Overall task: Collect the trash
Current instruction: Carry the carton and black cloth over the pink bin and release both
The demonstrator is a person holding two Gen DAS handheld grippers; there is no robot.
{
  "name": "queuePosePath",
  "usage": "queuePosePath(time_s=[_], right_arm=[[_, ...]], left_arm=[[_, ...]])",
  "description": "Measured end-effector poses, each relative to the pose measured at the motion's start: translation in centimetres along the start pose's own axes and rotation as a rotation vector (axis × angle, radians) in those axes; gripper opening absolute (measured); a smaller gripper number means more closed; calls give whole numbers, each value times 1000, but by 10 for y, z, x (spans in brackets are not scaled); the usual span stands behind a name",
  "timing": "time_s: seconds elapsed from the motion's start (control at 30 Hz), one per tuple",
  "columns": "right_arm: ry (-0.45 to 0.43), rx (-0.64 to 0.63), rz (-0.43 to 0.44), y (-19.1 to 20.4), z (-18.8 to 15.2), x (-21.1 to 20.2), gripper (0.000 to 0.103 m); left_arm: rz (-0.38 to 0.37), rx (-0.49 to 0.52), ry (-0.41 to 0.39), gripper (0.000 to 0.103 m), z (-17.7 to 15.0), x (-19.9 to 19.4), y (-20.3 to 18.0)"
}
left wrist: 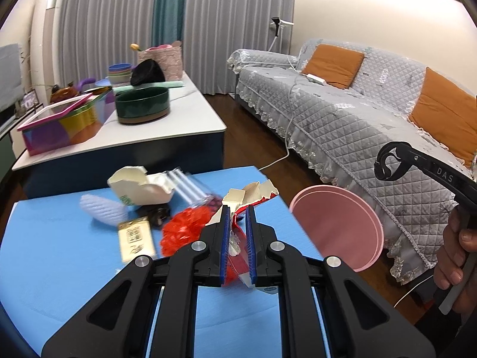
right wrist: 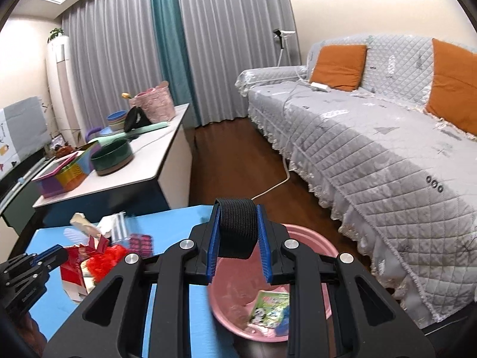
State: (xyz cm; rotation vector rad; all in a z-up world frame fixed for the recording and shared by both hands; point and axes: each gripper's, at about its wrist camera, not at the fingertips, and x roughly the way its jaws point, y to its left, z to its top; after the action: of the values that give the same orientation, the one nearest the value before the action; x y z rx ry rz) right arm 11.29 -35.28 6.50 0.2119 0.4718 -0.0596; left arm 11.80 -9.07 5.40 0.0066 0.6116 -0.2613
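My left gripper (left wrist: 238, 211) is shut on a torn red and white carton (left wrist: 256, 192) above the blue table (left wrist: 59, 268). More trash lies behind it: a ripped paper cup (left wrist: 140, 185), red mesh (left wrist: 184, 229), a beige packet (left wrist: 137, 240) and a clear plastic pack (left wrist: 187, 185). My right gripper (right wrist: 238, 210) is shut on a black woven strap (right wrist: 237, 229) over the pink basin (right wrist: 310, 247), which holds a printed wrapper (right wrist: 271, 310). In the left wrist view the pink basin (left wrist: 337, 226) is tilted beside the table's right edge. The left gripper (right wrist: 56, 253) with the carton (right wrist: 73, 268) shows at the left of the right wrist view.
Behind stands a white-topped low table (left wrist: 190, 110) with a green bowl (left wrist: 142, 106), a colourful box (left wrist: 59, 125) and stacked dishes. A grey quilted sofa (left wrist: 342, 119) fills the right side. A white cable (left wrist: 277, 158) crosses the wooden floor. A hand (left wrist: 456, 256) grips the other tool's handle.
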Motion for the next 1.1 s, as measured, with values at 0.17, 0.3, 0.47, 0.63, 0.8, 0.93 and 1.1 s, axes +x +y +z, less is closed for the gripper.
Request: queuePosePath(time_s=[0.17, 0.3, 0.47, 0.63, 0.8, 0.93, 1.1], right_arm=[[-20, 14, -42, -20, 10, 1, 24], [-25, 29, -65, -31, 15, 3, 24], [-16, 38, -81, -38, 16, 8, 24], [-1, 27, -101, -42, 14, 15, 24], [33, 35, -111, -49, 10, 26, 24], [53, 38, -116, -52, 7, 34, 24], [72, 40, -124, -57, 4, 43, 24]], left_arm=[[-33, 21, -6, 10, 11, 8, -20], [-56, 36, -9, 10, 17, 15, -33], [-84, 52, 2, 10, 26, 30, -51], [-117, 69, 14, 10, 32, 48, -73], [-151, 81, 24, 10, 37, 66, -93], [-165, 87, 33, 10, 39, 79, -105], [-176, 94, 50, 10, 39, 94, -114]])
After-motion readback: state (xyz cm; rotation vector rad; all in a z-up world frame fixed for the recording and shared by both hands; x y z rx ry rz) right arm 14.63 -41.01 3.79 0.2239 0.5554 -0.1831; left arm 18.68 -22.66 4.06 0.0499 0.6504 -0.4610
